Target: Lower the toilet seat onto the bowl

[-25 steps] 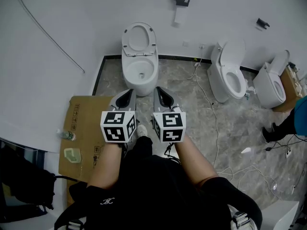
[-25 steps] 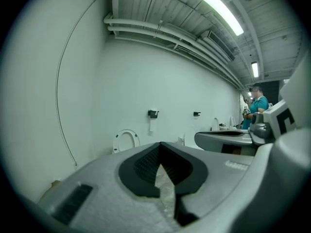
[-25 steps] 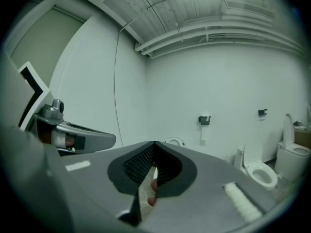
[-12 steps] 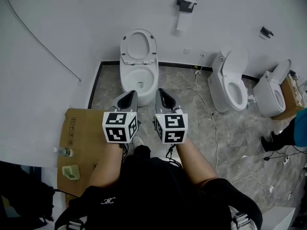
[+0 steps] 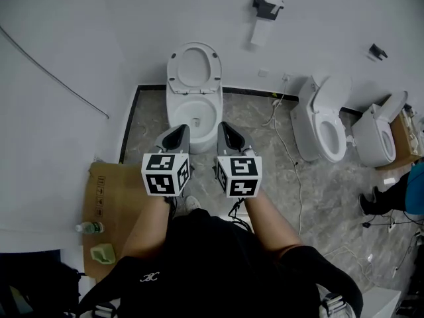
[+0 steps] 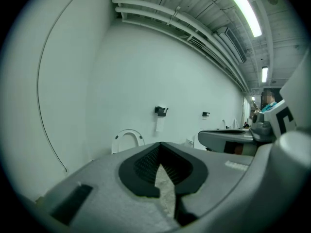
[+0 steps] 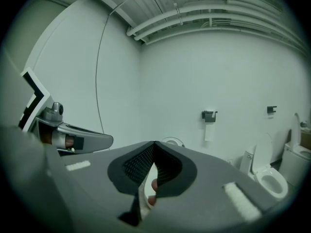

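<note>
Toilet seat (image 5: 212,68) stands upright over bowl (image 5: 173,111); left gripper (image 5: 175,133) and right gripper (image 5: 228,130) hover before it, jaws together, seemingly empty.

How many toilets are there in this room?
3. The middle toilet stands against the wall with its seat raised. The second toilet is to its right, and the third toilet is at the far right edge. More may stand outside the picture.

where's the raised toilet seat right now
Head view, top centre: the toilet seat stands raised against the wall, above its bowl, left of the paper holder.
</note>
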Demonstrator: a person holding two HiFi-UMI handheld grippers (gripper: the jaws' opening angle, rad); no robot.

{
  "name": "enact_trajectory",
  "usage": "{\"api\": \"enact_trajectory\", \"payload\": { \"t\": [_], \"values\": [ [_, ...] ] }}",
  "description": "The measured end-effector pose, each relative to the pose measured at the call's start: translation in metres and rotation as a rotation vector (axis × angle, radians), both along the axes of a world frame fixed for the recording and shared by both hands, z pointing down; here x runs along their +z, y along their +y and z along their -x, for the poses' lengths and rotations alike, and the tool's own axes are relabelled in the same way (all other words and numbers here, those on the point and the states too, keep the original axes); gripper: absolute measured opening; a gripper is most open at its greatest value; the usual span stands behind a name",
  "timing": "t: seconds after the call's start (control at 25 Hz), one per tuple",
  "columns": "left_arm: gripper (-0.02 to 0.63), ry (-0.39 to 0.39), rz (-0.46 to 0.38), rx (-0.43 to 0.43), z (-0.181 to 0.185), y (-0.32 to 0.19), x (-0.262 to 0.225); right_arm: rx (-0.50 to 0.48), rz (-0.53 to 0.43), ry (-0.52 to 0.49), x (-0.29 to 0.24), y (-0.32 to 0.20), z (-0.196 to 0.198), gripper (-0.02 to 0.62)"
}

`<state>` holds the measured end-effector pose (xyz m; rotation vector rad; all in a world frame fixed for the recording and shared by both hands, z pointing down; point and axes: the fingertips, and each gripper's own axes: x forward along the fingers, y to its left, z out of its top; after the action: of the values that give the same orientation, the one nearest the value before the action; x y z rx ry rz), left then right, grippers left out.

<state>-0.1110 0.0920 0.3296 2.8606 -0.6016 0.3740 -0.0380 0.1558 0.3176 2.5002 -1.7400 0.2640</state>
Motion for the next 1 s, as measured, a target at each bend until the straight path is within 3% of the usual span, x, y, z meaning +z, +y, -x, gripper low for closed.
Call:
{"api": "enact_trajectory", "payload": {
  "t": [0.68, 1.0],
  "values": [
    [0.008, -0.012, 0.043, 0.009, -0.045, -0.138, 0.007, -0.006, 0.066, 0.006, 0.008, -0.137, -0.047, 0.008],
    [0.008, -0.02, 0.096, 0.011, -0.054, -0.163, 0.028, 0.001, 0.109, -0.006, 0.025, -0.161, -0.06, 0.008]
  ]
}}
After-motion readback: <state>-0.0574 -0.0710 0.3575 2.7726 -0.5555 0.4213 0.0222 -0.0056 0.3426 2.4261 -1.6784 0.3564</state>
